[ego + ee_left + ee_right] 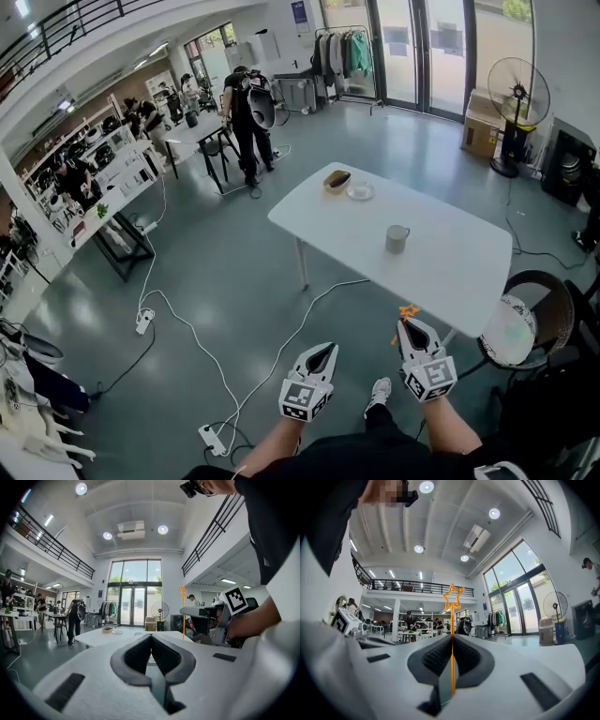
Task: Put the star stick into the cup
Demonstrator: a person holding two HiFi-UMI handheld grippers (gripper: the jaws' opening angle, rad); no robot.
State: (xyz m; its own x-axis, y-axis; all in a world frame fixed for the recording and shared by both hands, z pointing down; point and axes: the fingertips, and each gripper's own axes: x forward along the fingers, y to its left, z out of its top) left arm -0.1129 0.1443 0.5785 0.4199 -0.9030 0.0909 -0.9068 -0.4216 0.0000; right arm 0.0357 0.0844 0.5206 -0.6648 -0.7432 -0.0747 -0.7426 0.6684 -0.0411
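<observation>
An orange star stick (452, 620) stands upright between the jaws of my right gripper (452, 641), which is shut on it; its star tip (408, 311) shows just past that gripper (410, 328) in the head view, near the table's front corner. From the left gripper view the same stick (183, 611) rises at the right. A grey cup (397, 238) stands mid-table, well beyond both grippers. My left gripper (322, 354) hangs over the floor left of the right one, shut with nothing in it (151, 644).
The white table (441, 272) also carries a small bowl (337, 180) and a plate (360, 191) at its far end. A round chair (525, 323) stands at the right. Cables and a power strip (212, 436) lie on the floor. People stand at desks farther back.
</observation>
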